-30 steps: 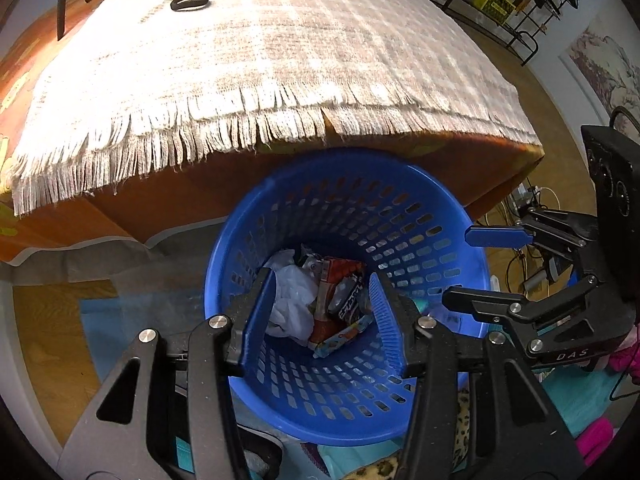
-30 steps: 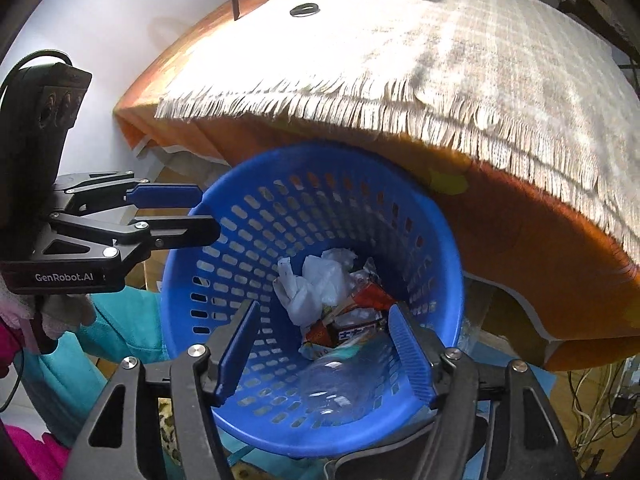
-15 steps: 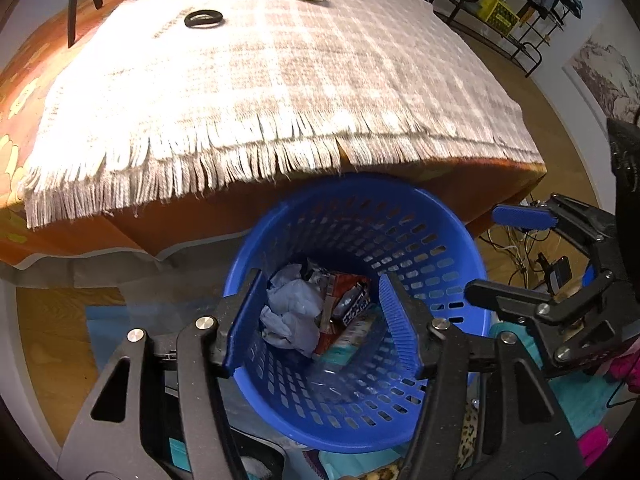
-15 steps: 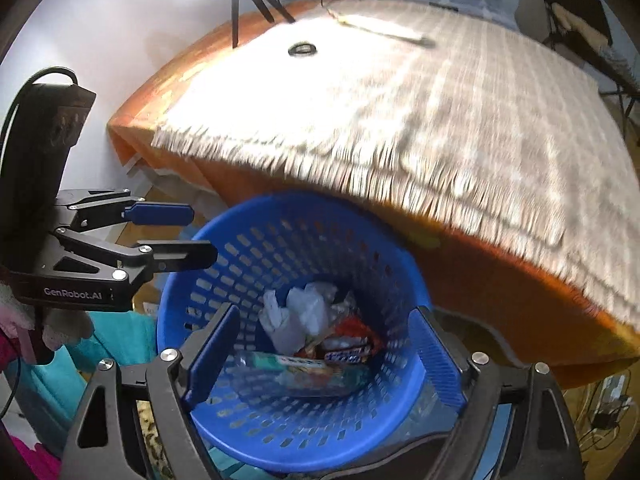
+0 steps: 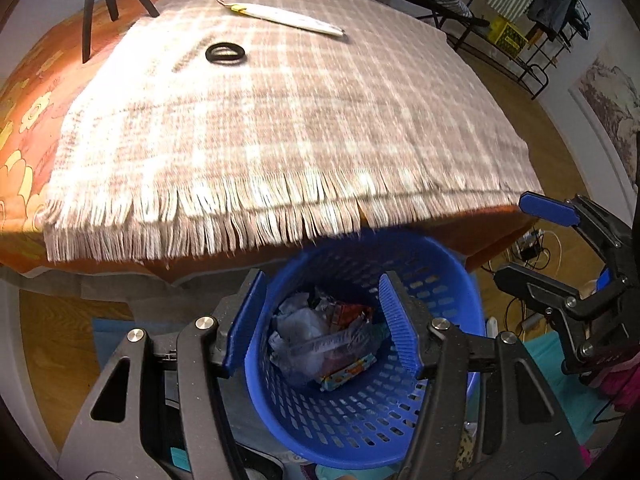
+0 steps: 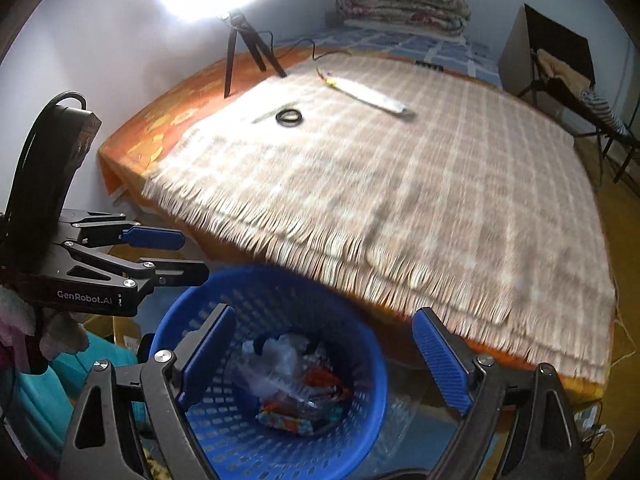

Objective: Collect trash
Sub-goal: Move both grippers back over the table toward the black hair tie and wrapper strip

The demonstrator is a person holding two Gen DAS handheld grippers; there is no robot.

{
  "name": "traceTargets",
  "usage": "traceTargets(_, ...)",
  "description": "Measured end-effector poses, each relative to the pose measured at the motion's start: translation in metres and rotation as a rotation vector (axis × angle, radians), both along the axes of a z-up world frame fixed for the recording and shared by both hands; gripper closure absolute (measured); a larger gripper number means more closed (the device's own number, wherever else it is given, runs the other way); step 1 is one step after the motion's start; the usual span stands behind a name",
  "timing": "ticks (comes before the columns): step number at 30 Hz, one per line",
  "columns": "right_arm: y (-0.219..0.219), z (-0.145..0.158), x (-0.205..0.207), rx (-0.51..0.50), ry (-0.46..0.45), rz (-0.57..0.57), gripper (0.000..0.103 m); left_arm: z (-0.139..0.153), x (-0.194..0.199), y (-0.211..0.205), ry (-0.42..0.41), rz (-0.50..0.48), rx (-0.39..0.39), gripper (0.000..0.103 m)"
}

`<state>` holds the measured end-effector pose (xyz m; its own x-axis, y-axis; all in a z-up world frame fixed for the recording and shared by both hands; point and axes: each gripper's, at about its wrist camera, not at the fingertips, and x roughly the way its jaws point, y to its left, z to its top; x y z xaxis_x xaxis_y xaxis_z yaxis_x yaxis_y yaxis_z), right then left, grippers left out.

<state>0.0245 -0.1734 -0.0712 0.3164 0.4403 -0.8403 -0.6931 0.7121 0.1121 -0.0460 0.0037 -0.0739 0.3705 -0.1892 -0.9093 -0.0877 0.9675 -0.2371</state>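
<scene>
Basket (image 5: 360,412): blue, perforated, stood on the floor below the fringed blanket (image 5: 280,120) edge.
Trash (image 5: 320,344): crumpled paper and wrappers lay in the basket bottom.
Left gripper (image 5: 322,320): jaws released, empty, above the basket.
Right gripper (image 6: 324,356): jaws spread wide, empty, above the basket.
Black ring (image 6: 289,116): on the blanket, far from the basket.

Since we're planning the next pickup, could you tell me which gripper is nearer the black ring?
Neither clearly: left gripper and right gripper both hover over the basket, far from the ring.
</scene>
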Motion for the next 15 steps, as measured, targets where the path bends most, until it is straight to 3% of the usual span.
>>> traceTargets(9, 0.011, 0.012, 0.022, 0.011, -0.062, 0.003, 0.011, 0.018, 0.035, 0.022, -0.031, 0.058, -0.007, 0.042)
traceTargets(15, 0.018, 0.028, 0.053, 0.084, -0.103, 0.004, 0.011, 0.032, 0.068, 0.048, -0.071, 0.111, 0.014, 0.042)
